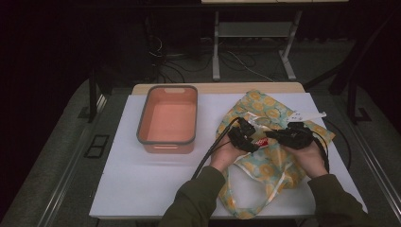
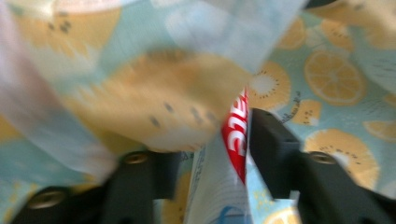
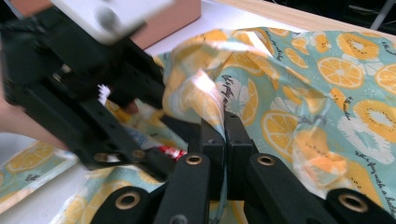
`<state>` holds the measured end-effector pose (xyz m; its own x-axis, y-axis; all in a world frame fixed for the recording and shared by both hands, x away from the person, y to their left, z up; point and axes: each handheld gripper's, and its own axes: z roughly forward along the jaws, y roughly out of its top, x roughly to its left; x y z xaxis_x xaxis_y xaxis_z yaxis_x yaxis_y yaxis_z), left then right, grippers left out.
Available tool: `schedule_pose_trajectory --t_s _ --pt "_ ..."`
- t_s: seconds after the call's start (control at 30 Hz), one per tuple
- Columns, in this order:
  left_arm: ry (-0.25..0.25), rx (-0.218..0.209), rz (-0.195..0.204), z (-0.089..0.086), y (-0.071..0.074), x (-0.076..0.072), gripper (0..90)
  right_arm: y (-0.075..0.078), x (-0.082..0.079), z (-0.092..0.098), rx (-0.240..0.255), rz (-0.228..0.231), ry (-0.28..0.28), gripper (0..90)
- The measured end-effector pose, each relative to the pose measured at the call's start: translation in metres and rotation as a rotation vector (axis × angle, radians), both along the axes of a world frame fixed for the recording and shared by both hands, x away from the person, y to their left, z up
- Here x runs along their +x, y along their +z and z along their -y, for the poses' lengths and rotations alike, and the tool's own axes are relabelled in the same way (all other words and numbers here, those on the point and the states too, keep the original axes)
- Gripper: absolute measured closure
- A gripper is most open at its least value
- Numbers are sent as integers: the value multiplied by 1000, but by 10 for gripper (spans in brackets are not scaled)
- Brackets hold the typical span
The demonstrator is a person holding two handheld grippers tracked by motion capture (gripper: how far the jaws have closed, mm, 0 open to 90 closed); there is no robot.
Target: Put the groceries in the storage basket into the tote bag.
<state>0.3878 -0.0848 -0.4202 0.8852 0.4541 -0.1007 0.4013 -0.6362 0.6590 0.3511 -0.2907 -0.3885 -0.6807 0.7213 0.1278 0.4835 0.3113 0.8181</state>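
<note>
A tote bag (image 1: 265,106) printed with orange and kiwi slices lies on the right half of the white board. My right gripper (image 1: 280,136) is shut on a fold of the bag's fabric (image 3: 205,93), lifting it; its jaws (image 3: 223,126) are pressed together on the cloth. My left gripper (image 1: 249,142) is at the bag's mouth, its jaws closed on a red and white packet (image 2: 236,130). The same packet (image 3: 169,151) shows at the left gripper's tip (image 3: 161,158) in the right gripper view. The packet's far end is hidden under bag fabric (image 2: 154,93).
A salmon-coloured bin with a grey rim (image 1: 142,127) stands left of the bag, with nothing in it. The white board (image 1: 142,184) has bare room in front and at the left. Cables trail from both grippers over the table's front.
</note>
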Motion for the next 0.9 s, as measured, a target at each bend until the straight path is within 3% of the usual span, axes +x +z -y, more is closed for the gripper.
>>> schedule_pose_trajectory --t_s 0.2,0.3,0.4,0.5,0.63,0.7,0.77,0.9 --pt "-7 -48 24 -32 10 -16 333 0 0 -1 -2 0 -1 887" --pt "-8 -42 42 -48 11 -25 288 -1 0 -2 -5 -2 0 887" --pt "-9 -34 42 -58 5 -29 275 -1 0 -2 -9 -4 1 888" --pt "-12 -34 16 -61 -5 -29 280 -2 0 -3 -14 -3 1 887" --pt "-34 -20 -13 -56 -19 -29 362 -2 0 -2 -13 -6 -1 887" --pt "-36 -9 2 -55 -22 -30 426 -2 0 -2 -11 -6 -1 887" --pt "-37 -12 -8 -55 -23 -29 454 -1 0 -1 -10 -3 -2 887" --pt "-38 -17 8 -56 -19 -30 596 -1 0 -1 -10 -3 -3 887"
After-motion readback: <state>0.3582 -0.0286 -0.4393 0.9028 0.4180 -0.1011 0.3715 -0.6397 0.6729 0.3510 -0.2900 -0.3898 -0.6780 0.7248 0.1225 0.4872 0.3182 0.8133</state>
